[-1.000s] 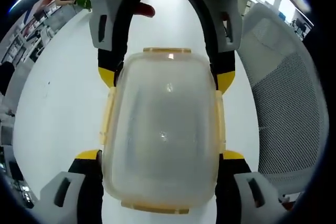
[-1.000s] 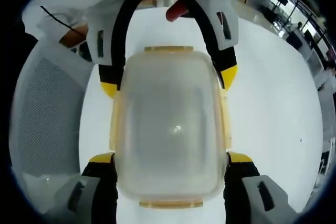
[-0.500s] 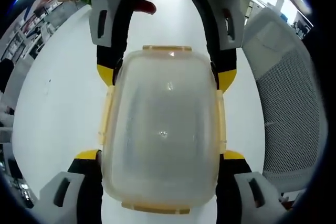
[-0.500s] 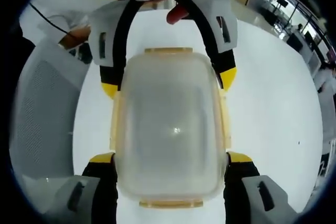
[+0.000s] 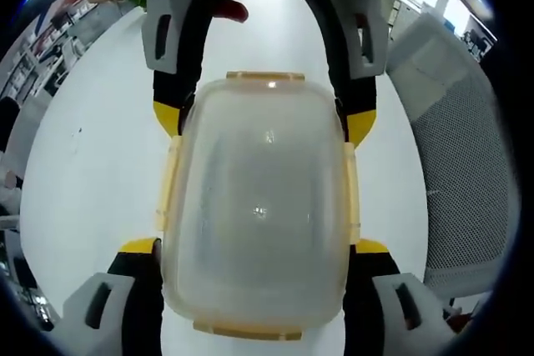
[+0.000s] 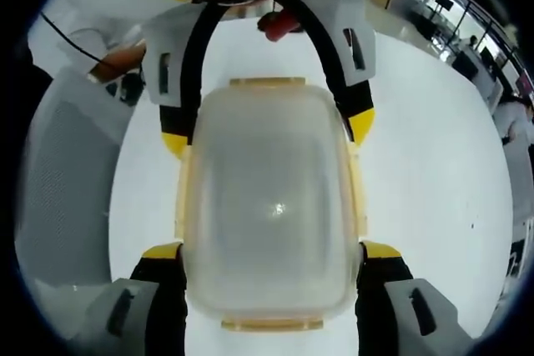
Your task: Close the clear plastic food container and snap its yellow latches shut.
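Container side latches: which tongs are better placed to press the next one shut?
Left, marginally. The left tongs and right tongs straddle the container from opposite ends, nearly mirrored, but one side latch flares out just beyond the left tongs' jaw tip. A close call.

clear container [image 6: 271, 206] lidded, between both hand-held grippers

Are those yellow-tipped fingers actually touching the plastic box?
Touching. In the left gripper view, the left gripper has its fingers pressed against both sides of the box, with no gap showing.
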The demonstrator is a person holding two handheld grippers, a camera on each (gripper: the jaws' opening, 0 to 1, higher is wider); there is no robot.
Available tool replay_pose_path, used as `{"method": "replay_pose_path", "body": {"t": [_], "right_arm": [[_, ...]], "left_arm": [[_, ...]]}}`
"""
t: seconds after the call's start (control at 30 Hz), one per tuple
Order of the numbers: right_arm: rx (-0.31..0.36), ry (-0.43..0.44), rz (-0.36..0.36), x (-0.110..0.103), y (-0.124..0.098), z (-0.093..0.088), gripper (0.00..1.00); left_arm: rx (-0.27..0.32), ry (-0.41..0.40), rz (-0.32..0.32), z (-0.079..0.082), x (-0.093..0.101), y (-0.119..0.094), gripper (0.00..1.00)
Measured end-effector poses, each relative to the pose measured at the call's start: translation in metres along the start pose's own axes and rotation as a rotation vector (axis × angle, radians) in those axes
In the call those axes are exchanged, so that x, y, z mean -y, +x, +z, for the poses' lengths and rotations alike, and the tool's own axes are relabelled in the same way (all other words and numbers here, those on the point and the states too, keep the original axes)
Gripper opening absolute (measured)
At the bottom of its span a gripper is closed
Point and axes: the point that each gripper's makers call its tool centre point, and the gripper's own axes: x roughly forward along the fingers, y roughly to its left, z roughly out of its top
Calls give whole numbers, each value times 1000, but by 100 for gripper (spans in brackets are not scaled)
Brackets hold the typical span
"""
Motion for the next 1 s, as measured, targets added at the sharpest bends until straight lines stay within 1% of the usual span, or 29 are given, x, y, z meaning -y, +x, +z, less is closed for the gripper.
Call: {"method": "replay_pose_path", "body": {"t": [0.4,0.6,1.0], "right_arm": [[1,10,-5,19,-1,0,85],[2,14,-5,27,-1,1,85],[10,16,-7,41,-1,1,85]], "left_arm": [[-3,5,-2,0,-18,0,90],[-19,7,-3,-1,-27,2,90],[-21,8,-2,0,-42,3,90]]}}
